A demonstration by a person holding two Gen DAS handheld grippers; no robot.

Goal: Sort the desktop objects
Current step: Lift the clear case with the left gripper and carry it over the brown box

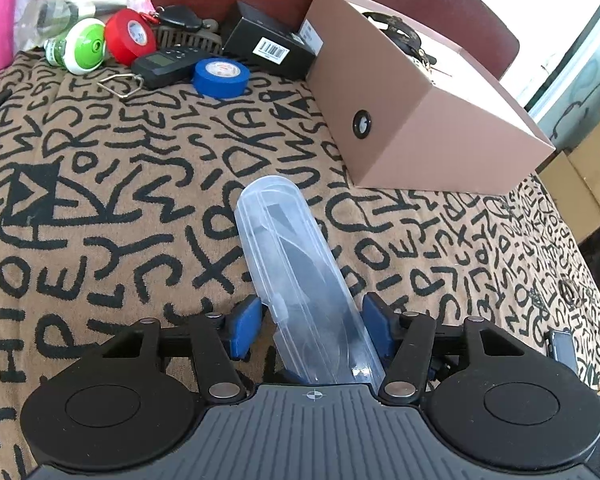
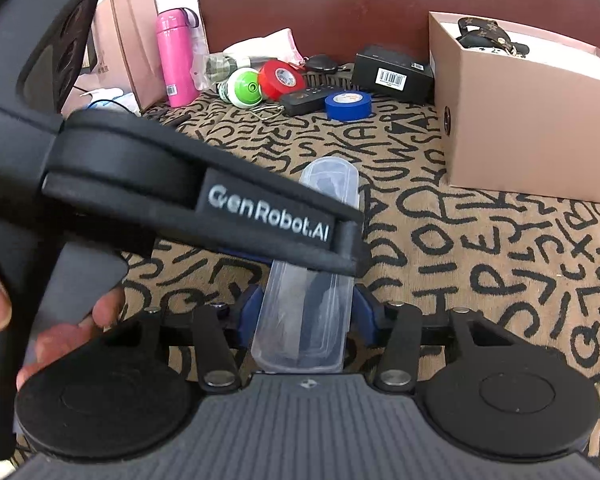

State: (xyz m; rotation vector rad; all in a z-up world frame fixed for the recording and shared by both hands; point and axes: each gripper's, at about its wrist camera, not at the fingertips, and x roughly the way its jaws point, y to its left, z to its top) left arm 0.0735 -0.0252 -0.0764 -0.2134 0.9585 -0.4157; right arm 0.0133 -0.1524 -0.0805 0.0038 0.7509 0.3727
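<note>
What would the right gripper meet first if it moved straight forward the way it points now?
Probably only patterned cloth: the clear plastic case already sits between the right gripper fingers. The blue tape roll lies farther along; depth is unclear.

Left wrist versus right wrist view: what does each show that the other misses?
Only the left wrist view: a small dark device at the cloth's right edge, and cardboard boxes beyond it. Only the right wrist view: a paper bag, a person's fingers, and the left gripper crossing over the clear case. Both: the clear case, blue tape, red tape, brown box and patterned cloth.
</note>
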